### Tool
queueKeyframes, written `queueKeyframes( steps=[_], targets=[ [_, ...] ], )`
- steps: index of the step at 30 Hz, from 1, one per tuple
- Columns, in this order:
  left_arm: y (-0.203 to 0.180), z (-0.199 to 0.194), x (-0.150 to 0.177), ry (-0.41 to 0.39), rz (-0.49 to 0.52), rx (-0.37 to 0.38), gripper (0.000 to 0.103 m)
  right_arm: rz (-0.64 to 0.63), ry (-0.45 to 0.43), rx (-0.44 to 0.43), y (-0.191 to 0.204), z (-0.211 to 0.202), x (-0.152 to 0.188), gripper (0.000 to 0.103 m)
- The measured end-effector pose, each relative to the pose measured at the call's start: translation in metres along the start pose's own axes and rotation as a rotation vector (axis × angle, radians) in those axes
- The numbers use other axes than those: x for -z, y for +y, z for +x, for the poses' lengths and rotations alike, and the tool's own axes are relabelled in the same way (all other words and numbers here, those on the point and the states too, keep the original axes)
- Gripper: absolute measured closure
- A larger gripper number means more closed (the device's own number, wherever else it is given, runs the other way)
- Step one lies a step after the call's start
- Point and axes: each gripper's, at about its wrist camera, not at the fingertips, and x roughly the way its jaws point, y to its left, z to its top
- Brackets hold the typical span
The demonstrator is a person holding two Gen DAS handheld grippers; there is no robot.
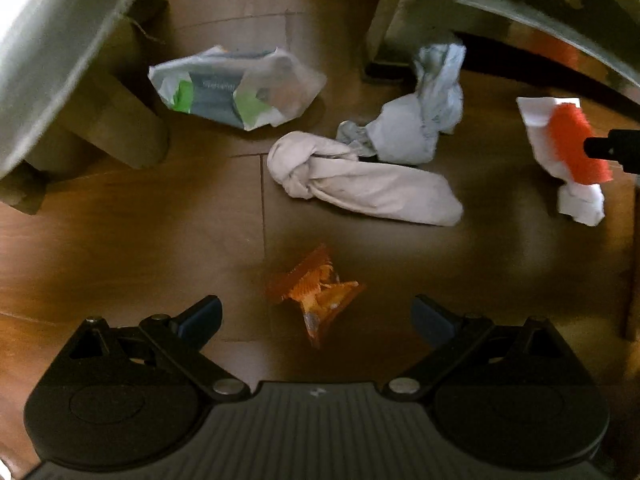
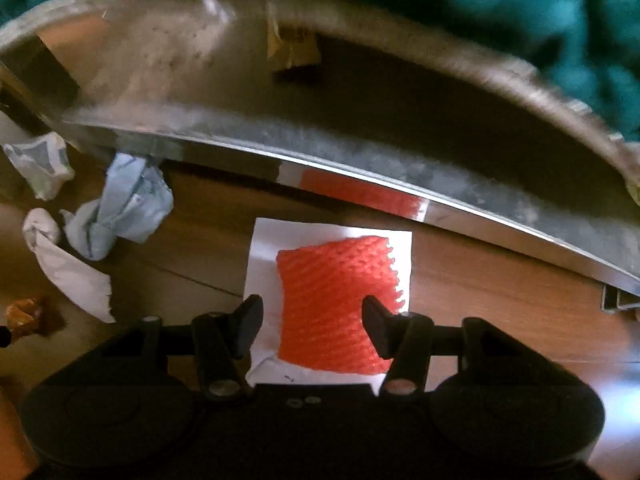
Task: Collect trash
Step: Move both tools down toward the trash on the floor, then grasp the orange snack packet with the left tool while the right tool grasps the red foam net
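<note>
No writing is legible. The red foam net (image 2: 332,304) lies on white paper (image 2: 264,264) between the right gripper's (image 2: 312,330) wide fingers; the left gripper's (image 1: 316,320) fingers gape over an orange wrapper (image 1: 316,294) beside it.

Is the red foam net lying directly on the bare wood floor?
No, in the right wrist view the red foam net lies on a white sheet of paper, which separates it from the wood floor.

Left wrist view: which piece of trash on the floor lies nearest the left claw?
The small orange crumpled wrapper, lying just ahead of the open left claw; the other pieces lie farther off.
</note>
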Motion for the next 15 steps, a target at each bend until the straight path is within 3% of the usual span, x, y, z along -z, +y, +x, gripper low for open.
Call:
queueKeyframes(
  steps=[6, 9, 14, 15],
  targets=[
    [0.0, 0.024, -0.002, 0.001, -0.011, 0.007, 0.005, 0.033, 0.026, 0.019, 0.0, 0.025, -0.002, 0.049],
    [-0.001, 0.033, -0.002, 0.006, -0.002, 0.025, 0.015, 0.043, 0.039, 0.033, -0.001, 0.033, -0.004, 0.049],
    [0.001, 0.048, -0.003, 0.037, -0.032, 0.026, 0.046, 0.064, 0.043, 0.037, -0.004, 0.038, -0.008, 0.052],
    [0.002, 0.05, -0.003, 0.039, -0.041, 0.027, 0.048, 0.063, 0.045, 0.042, -0.004, 0.039, -0.008, 0.052]
  ],
)
